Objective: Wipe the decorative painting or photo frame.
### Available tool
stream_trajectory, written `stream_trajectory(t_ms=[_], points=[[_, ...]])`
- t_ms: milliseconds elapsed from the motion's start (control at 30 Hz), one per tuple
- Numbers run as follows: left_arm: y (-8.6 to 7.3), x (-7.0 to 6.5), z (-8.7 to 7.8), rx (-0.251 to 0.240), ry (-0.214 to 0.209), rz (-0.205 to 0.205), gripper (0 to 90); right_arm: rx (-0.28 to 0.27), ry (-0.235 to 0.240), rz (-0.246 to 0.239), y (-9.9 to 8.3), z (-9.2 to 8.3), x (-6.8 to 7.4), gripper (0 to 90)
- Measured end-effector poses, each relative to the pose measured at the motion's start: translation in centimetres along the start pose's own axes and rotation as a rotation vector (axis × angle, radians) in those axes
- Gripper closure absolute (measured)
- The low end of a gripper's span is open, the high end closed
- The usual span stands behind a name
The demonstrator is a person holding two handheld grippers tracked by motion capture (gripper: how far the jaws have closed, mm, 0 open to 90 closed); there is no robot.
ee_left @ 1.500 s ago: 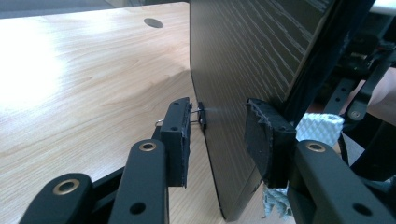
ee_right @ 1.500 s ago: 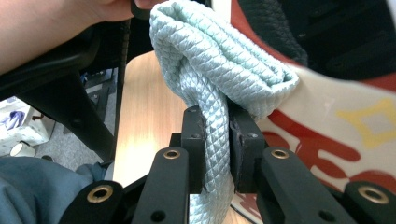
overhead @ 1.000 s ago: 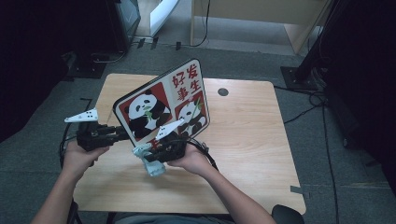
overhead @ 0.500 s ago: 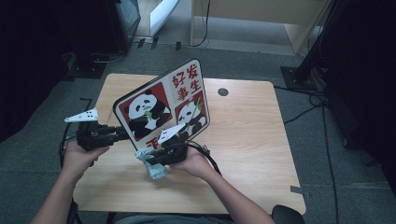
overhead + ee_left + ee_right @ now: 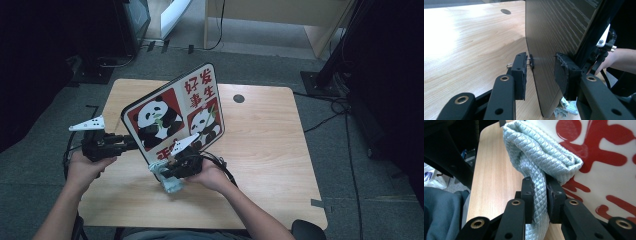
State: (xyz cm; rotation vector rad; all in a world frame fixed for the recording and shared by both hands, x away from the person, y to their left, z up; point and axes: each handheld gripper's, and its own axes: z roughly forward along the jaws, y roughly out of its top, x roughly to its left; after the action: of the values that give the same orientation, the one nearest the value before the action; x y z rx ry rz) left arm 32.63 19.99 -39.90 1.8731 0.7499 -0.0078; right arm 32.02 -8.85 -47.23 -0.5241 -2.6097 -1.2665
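Board: a panda board (image 5: 172, 117) with red characters stood tilted on its lower edge on the desk (image 5: 260, 150), printed face toward the person, its dark wood-grain back (image 5: 554, 32) seen in the left hand-held gripper view.
Left hand-held gripper: the left hand-held gripper (image 5: 127, 143) reached in level from the left and straddled the board's left edge; in its own view (image 5: 540, 72) the board edge ran between the two jaws.
Left jaw state: partly open around the board; one pad (image 5: 564, 75) lay against the board's printed side, while a gap showed between the other pad (image 5: 520, 75) and the back; the jaws had just been opening a little, with the board between them.
Binder clip: a small black clip (image 5: 531, 62) sat on the board's back just beside the left jaw's pad.
Right hand-held gripper: the right hand-held gripper (image 5: 167, 170) was held low at the board's bottom edge, near the person.
Right jaw state: clamped tight on a pale green quilted cloth (image 5: 541, 157), which was pinched between the pads (image 5: 539, 195).
Cloth position: the bunched cloth (image 5: 170, 182) pressed against the board's white and red printed face (image 5: 609, 170) near its lower part, with its loose end hanging down to the desk.
Hands: the left hand (image 5: 85, 167) and the right hand (image 5: 212, 175) each gripped a handle above the desk's near edge.
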Motion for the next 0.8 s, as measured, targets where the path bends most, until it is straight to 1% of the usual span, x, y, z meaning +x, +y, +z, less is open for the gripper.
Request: stream_trajectory(t_ms=[167,233,333,400,467,600,800], points=[[0.0,0.0,0.0,-0.001,0.001,-0.002,62.5,0.004,-0.006,0.01,-0.1,-0.3,-0.3,78.7],[0.0,0.0,0.0,-0.001,0.001,-0.001,62.0,0.008,-0.004,0.021,0.1,-0.4,-0.2,78.8],[0.0,0.0,0.0,-0.001,0.003,0.002,61.7,0.001,-0.001,0.024,0.3,-0.7,-0.1,78.8],[0.0,0.1,-0.1,-0.004,0.002,0.004,61.1,-0.014,0.004,0.031,0.6,-1.1,0.0,78.8],[0.0,0.2,-0.1,-0.011,0.006,0.001,60.1,-0.021,0.003,0.024,1.0,-1.6,0.3,78.8],[-0.1,0.4,-0.2,-0.009,0.015,0.006,60.2,-0.042,0.009,0.019,1.8,-2.3,0.8,78.8],[-0.1,0.6,-0.3,-0.011,0.026,0.008,61.6,-0.073,0.01,-0.011,3.5,-3.3,1.6,78.8]])
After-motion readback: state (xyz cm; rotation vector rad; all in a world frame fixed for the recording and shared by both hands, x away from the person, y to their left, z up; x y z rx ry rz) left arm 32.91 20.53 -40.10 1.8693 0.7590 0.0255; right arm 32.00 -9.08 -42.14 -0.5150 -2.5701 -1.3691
